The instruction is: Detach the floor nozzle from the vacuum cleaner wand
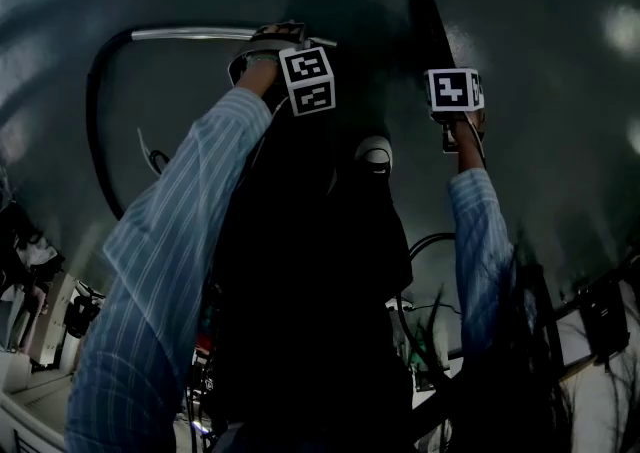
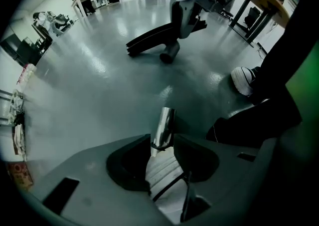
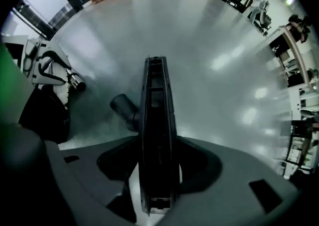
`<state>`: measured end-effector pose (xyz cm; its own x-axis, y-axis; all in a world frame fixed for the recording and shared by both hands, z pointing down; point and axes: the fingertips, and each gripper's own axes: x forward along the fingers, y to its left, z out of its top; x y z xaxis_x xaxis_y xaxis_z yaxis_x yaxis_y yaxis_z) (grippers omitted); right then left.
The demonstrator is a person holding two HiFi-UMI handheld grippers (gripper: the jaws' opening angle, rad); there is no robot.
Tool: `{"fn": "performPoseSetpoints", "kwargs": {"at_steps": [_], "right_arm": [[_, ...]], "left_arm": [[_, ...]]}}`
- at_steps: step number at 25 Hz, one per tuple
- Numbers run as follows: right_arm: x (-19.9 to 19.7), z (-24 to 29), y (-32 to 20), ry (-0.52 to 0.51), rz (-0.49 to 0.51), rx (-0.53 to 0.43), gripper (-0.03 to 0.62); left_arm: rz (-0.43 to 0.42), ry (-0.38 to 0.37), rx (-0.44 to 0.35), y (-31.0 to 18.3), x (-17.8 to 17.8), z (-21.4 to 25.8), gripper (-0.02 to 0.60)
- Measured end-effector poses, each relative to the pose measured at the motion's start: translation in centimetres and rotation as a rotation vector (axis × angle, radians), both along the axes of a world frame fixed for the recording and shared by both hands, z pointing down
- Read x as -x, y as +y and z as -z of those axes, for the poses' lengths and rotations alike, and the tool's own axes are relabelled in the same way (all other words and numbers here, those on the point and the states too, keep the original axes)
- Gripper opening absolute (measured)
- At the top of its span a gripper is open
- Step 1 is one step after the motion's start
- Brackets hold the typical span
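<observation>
My left hand-held gripper (image 2: 162,141) clamps the wand (image 2: 165,120); my right hand-held gripper (image 3: 158,162), jaws wide and not pressing, straddles the floor nozzle (image 3: 155,103) lengthwise.

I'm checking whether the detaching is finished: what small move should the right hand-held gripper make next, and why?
Probably lift the right hand-held gripper straight up. Its jaws stand apart around the black plastic floor nozzle, which lies on the grey floor, already clear of the shiny metal wand that the left hand-held gripper clamps.
</observation>
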<state>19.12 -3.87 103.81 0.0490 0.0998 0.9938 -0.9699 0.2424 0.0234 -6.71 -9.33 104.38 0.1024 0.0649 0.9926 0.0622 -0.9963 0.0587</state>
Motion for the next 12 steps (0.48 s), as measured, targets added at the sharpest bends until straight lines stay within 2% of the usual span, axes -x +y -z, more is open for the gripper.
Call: {"fn": "performPoseSetpoints", "kwargs": {"at_steps": [2,4,6,9,12], "right_arm": [[-0.5,0.6,0.4,-0.053,0.019,0.010,0.230],[0.8,0.8,0.4,-0.133,0.030,0.030,0.230],[1.5,1.1,0.6,-0.156,0.010,0.058,0.232],[3.2,2.6,0.8,-0.249,-0.102,0.060,0.233],[4.1,4.2,0.4,-0.318,-0.194,0.013,0.233]], "left_arm": [[0.048,0.011,0.012,-0.5,0.0,0.2,0.141],[0.107,0.038,0.033,-0.9,-0.4,0.3,0.141],[0.128,0.049,0.049,-1.1,-0.3,0.6,0.141],[0.165,0.066,0.074,-1.3,0.4,2.0,0.141],[0.239,0.102,0.095,-2.0,0.1,3.5,0.141]]}}
